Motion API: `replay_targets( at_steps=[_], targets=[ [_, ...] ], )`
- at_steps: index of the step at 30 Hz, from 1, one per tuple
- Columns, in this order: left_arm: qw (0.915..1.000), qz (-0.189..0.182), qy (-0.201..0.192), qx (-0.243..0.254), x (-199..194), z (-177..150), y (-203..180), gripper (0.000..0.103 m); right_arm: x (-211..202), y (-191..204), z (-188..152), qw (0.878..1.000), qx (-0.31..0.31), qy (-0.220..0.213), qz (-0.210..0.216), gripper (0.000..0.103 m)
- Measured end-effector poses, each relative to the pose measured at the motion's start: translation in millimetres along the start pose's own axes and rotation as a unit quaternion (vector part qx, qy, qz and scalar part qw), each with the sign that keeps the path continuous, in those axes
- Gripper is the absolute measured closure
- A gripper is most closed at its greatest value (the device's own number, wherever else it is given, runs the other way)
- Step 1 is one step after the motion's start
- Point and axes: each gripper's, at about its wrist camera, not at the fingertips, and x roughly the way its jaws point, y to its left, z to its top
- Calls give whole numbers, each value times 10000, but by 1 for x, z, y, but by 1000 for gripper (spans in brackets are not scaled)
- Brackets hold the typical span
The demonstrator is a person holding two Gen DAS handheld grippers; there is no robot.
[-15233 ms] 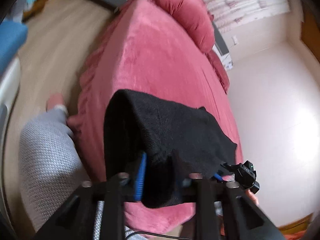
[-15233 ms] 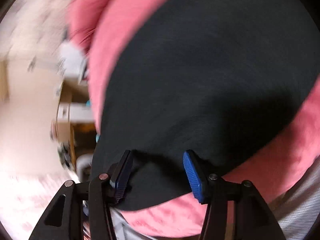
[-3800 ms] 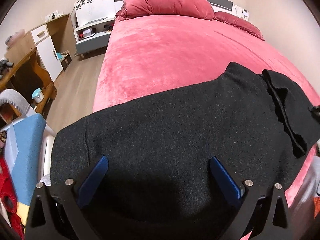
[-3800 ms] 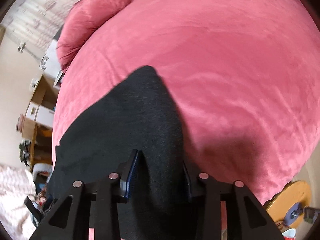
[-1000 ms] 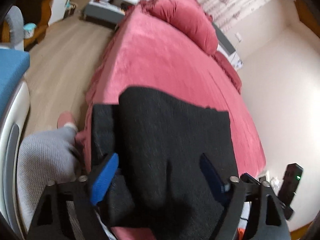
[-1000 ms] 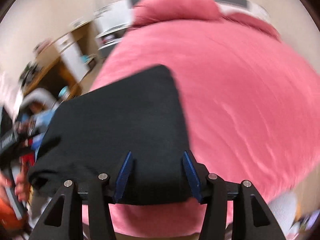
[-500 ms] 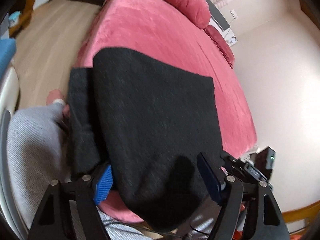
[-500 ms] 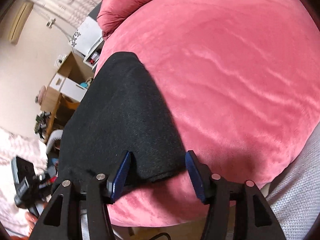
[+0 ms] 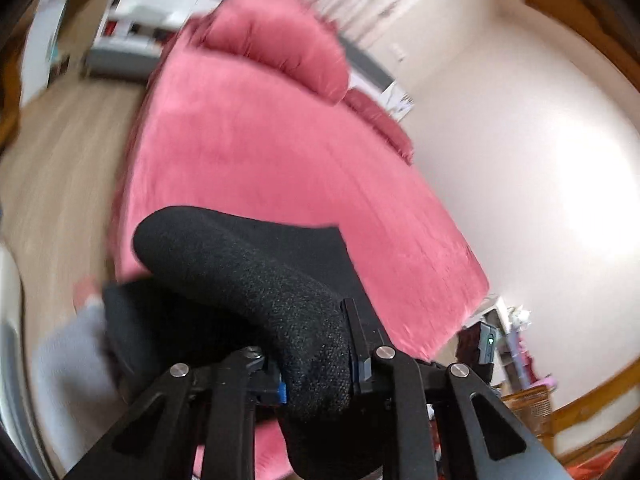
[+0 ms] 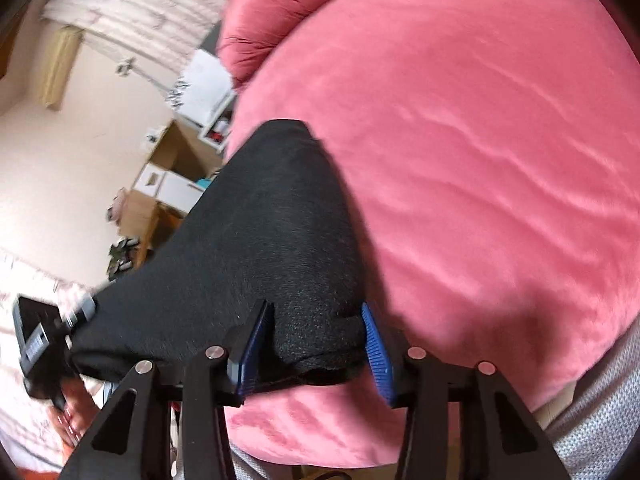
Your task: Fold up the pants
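The black pants (image 9: 240, 264) lie folded at the near end of the pink bed (image 9: 260, 140). My left gripper (image 9: 316, 368) has a thick rolled fold of them between its pads; its jaws are closing, and that end is lifted off the bed. In the right wrist view the near right edge of the pants (image 10: 272, 220) bunches up between the blue pads (image 10: 376, 348). My right gripper (image 10: 316, 340) is closing on it, with cloth touching both pads. The left gripper (image 10: 40, 340), with a hand on it, shows at the far left of that view.
Pink pillows (image 9: 276, 36) lie at the head of the bed. A wooden floor (image 9: 60, 160) runs along the left side, with drawers and a desk (image 10: 160, 184) by the wall. The person's grey-clad leg (image 10: 592, 420) presses against the bed's near edge.
The left jaws went from wide apart around the pants to clamped on a rolled fold, and that gripper rose with the cloth. The right pads drew closer on the pants' edge.
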Motion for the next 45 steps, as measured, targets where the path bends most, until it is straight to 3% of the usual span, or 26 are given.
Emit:
replay_targets(
  at_steps=[2, 4, 5, 6, 7, 8, 11, 14, 17, 22, 24, 26, 28, 31, 33, 34, 35, 36, 37, 39, 43, 45],
  targets=[
    [9993, 269, -58, 239, -2, -11, 10, 82, 6, 8, -2, 9996, -250, 30, -82, 56],
    [9957, 817, 149, 416, 14, -35, 36, 81, 15, 9, -8, 9988, -353, 97, -332, 51],
    [9894, 1268, 619, 335, 35, -56, 62, 81, 23, 6, -9, 9980, -330, 211, -487, 44],
    [9858, 1410, 903, 147, 45, -72, 80, 80, 29, 3, -10, 9977, -258, 316, -542, 38],
    [9874, 1345, 827, -60, 44, -84, 90, 79, 32, 1, -11, 9980, -176, 372, -488, 37],
    [9922, 1164, 433, -140, 32, -92, 90, 75, 32, 3, -10, 9980, -184, 379, -464, 37],
    [9916, 1277, 202, -34, 16, -93, 78, 70, 19, 19, -8, 9930, -567, 56, -1031, 39],
    [9922, 1234, 42, -160, -5, -87, 68, 71, -1, 52, -8, 9839, -1298, -485, -1129, 52],
    [9940, 1088, -116, -56, -6, -80, 54, 60, 5, 92, -10, 9736, -2130, -330, -753, 70],
    [9880, 1436, -32, 560, 9, -75, 42, 55, 66, 138, -25, 9472, -3085, 533, -688, 73],
    [9831, 1636, 271, 781, 9, -86, 50, 52, 81, 142, -41, 9375, -3310, 924, -545, 73],
    [9774, 1787, 653, 925, 12, -103, 68, 46, 89, 143, -65, 9111, -3898, 1162, -664, 72],
    [9809, 1610, 716, 828, 2, -115, 78, 45, 89, 135, -80, 8968, -4225, 1149, -631, 72],
    [9924, 1165, 351, 203, -26, -104, 89, 47, 74, 127, -72, 9141, -3873, 1159, -304, 72],
    [9952, 875, -252, -367, -50, -87, 101, 46, 52, 118, -53, 9373, -3374, 871, 39, 62],
    [9940, 792, -451, -612, -57, -78, 107, 41, 40, 112, -40, 9483, -3106, 628, 164, 58],
    [9923, 754, -575, -801, -60, -69, 113, 34, 27, 101, -22, 9613, -2730, 279, 238, 47],
    [9906, 871, -588, -874, -55, -60, 116, 31, 20, 93, -7, 9694, -2446, 38, 226, 29],
    [9902, 987, -480, -864, -46, -53, 118, 23, 16, 83, 8, 9756, -2183, -136, 185, 25],
    [9913, 1095, 38, -730, -16, -46, 119, 19, 19, 64, 29, 9843, -1753, -164, 130, 23],
    [9855, 1437, 630, -645, 33, -44, 134, 17, 52, 30, 56, 9910, -1293, 338, 30, 23],
    [9843, 1304, 839, -839, 49, -45, 147, 8, 69, 15, 63, 9914, -1204, 518, 34, 23]
  ],
)
